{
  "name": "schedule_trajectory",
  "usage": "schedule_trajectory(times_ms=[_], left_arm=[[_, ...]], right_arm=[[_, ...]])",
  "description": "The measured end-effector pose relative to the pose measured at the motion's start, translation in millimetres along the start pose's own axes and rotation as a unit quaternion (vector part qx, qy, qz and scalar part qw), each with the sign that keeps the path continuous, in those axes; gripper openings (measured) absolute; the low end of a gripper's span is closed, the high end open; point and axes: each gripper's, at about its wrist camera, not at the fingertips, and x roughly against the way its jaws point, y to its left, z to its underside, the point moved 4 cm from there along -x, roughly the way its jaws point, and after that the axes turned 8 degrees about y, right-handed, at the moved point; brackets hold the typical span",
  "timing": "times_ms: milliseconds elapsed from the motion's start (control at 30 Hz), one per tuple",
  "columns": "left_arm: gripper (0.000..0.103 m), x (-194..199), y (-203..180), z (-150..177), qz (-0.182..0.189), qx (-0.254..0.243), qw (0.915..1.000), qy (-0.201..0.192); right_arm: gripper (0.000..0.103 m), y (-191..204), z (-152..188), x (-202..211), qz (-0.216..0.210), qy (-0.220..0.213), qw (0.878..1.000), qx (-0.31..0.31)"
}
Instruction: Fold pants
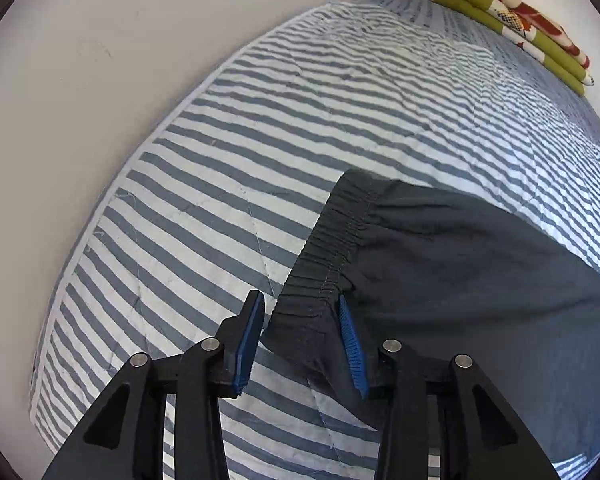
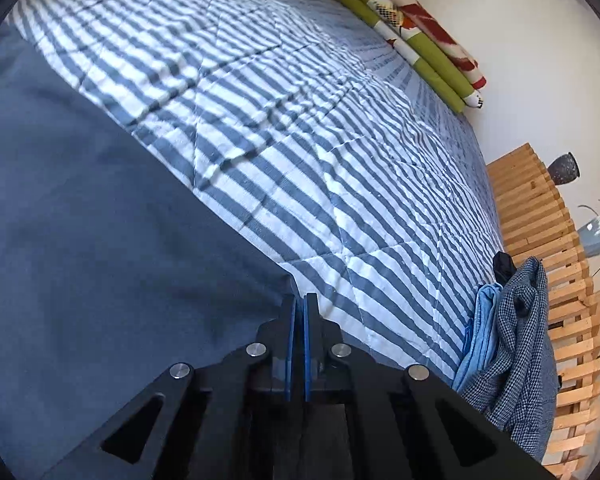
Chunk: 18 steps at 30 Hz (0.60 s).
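Dark blue-grey pants lie on the striped bed cover, their gathered elastic waistband pointing toward the wall. My left gripper is open, with a corner of the waistband lying between its blue pads. The same pants fill the left half of the right wrist view. There my right gripper is shut on the edge of the pants fabric, which pulls into a small peak at the fingertips.
A folded green, white and red blanket lies at the bed's far end. The white wall runs along the bed's left side. Blue and checked garments hang over a slatted wooden frame beside two pots.
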Motion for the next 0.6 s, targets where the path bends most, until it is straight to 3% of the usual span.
schedule_trajectory(times_ms=[33,100,167,233,300,367,433,533,600], left_arm=[[0.044,9,-2,3,0.000,-0.004,0.9999,-0.012],[0.044,29,-11,13,0.007,-0.019,0.9994,-0.028],[0.044,49,-29,28,0.033,-0.042,0.9977,-0.040],[0.044,65,-57,50,0.064,-0.078,0.9938,-0.046],[0.045,73,-91,79,0.092,-0.129,0.9863,-0.044],[0.045,69,-120,105,0.104,-0.172,0.9792,-0.029],[0.045,58,-142,126,0.100,-0.202,0.9741,-0.016],[0.045,38,-158,143,0.097,-0.204,0.9742,0.004],[0.045,28,-161,150,0.102,-0.194,0.9755,0.016]], right_arm=[[0.007,-2,1,4,0.004,-0.003,1.000,-0.004],[0.024,-14,6,20,-0.005,-0.019,0.999,-0.032],[0.033,-29,16,43,-0.007,-0.044,0.997,-0.061],[0.033,-41,33,71,-0.025,-0.075,0.993,-0.085],[0.033,-42,60,99,-0.073,-0.094,0.988,-0.100],[0.033,-23,95,124,-0.134,-0.115,0.980,-0.092],[0.033,20,131,142,-0.179,-0.112,0.976,-0.053],[0.035,90,167,153,-0.171,-0.107,0.979,0.030],[0.042,117,175,152,-0.153,-0.110,0.981,0.047]])
